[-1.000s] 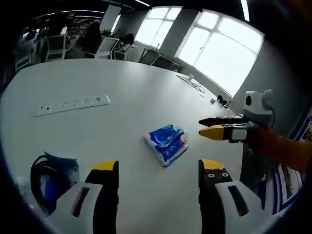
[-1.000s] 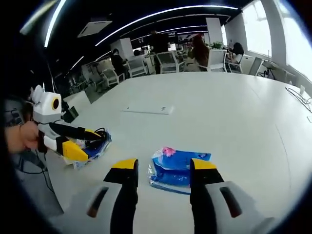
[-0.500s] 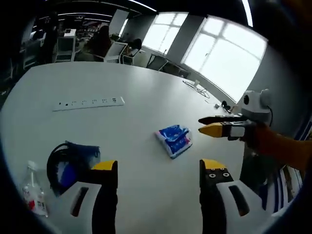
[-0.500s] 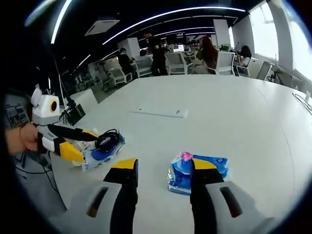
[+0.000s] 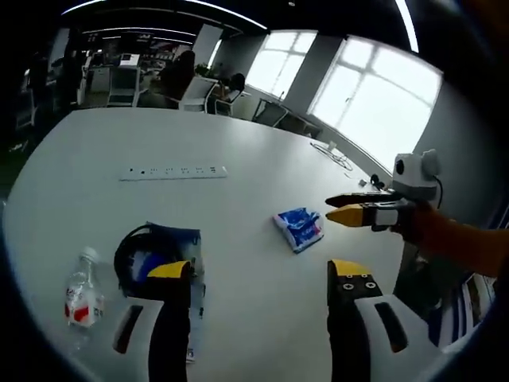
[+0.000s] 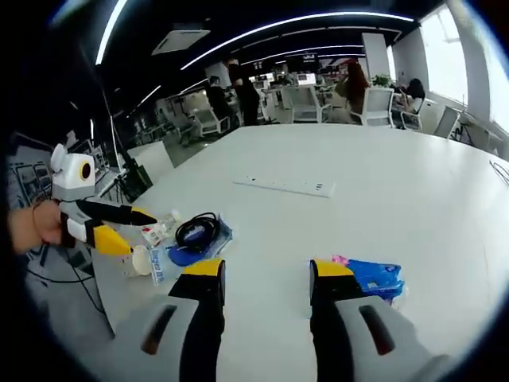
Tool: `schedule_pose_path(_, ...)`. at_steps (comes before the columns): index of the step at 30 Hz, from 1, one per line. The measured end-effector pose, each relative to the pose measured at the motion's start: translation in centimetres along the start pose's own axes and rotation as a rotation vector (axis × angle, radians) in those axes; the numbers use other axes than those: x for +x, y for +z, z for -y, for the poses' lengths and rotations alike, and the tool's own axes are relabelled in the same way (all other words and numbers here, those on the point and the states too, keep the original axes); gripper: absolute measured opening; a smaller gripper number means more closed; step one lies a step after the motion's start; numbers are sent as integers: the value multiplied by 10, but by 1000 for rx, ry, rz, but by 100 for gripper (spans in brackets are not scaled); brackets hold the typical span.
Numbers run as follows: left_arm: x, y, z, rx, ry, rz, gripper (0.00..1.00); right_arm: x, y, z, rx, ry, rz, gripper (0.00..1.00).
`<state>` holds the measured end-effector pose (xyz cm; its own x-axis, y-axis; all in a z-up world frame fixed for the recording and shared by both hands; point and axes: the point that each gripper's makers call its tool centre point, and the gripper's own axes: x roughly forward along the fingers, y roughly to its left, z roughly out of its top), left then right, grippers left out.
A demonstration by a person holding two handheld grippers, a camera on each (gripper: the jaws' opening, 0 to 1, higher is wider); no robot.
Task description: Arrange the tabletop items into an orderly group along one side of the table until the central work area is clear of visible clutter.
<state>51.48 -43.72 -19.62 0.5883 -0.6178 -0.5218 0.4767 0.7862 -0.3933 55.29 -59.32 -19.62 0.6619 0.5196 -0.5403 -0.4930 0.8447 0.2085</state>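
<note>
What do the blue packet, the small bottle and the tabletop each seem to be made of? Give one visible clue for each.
Blue packet: probably soft plastic film, since its printed surface is crinkled and glossy.
Small bottle: seems clear plastic; the body looks see-through, with a red and white label.
Tabletop: smooth white, likely laminate or coated board; it gives a soft sheen from the windows, but the material stays uncertain.
</note>
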Motion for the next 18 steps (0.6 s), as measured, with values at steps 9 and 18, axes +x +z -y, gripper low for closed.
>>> schedule_pose_path(9, -31, -4, -17, -20, 34, 30, 71, 11, 6, -31, -27, 34, -6, 40)
schedule_pose_path(18, -64, -10, -37, -53, 71, 63, 71, 33, 10, -66, -55, 83, -23, 40)
